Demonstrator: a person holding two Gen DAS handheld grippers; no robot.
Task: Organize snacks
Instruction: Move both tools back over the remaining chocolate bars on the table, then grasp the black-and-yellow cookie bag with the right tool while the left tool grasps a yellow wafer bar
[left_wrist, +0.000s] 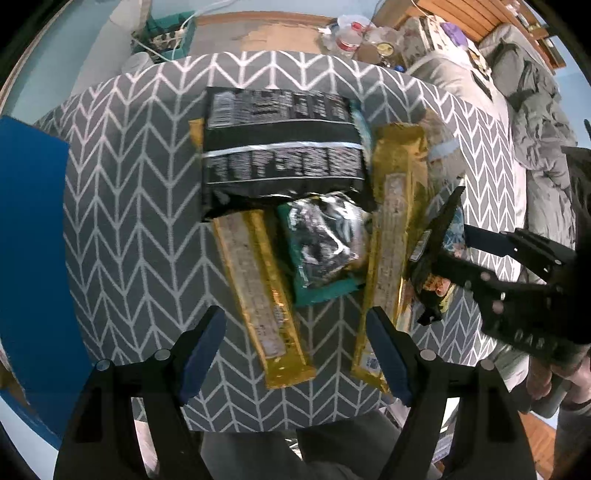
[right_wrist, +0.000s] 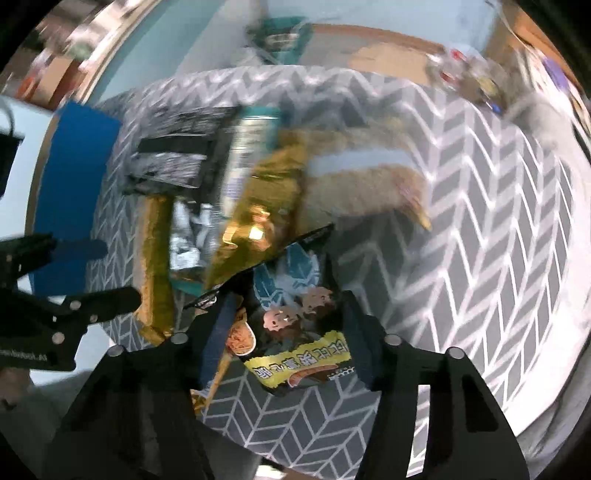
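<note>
Snacks lie piled on a round table with a grey chevron cloth (left_wrist: 122, 206). A big black bag (left_wrist: 280, 155) lies at the back. Two gold bars (left_wrist: 266, 306) (left_wrist: 391, 236) flank a teal and silver pack (left_wrist: 325, 247). My left gripper (left_wrist: 295, 354) is open and empty, just above the near ends of the gold bars. My right gripper (right_wrist: 284, 328) is shut on a small black snack bag with a yellow label (right_wrist: 295, 321), held above the table's right side; it also shows in the left wrist view (left_wrist: 436, 258).
A blue box (left_wrist: 29, 266) stands at the table's left edge, also in the right wrist view (right_wrist: 70, 173). A grey sofa with bedding (left_wrist: 532, 122) lies to the right. Bottles and clutter (left_wrist: 351, 37) sit on the floor behind the table.
</note>
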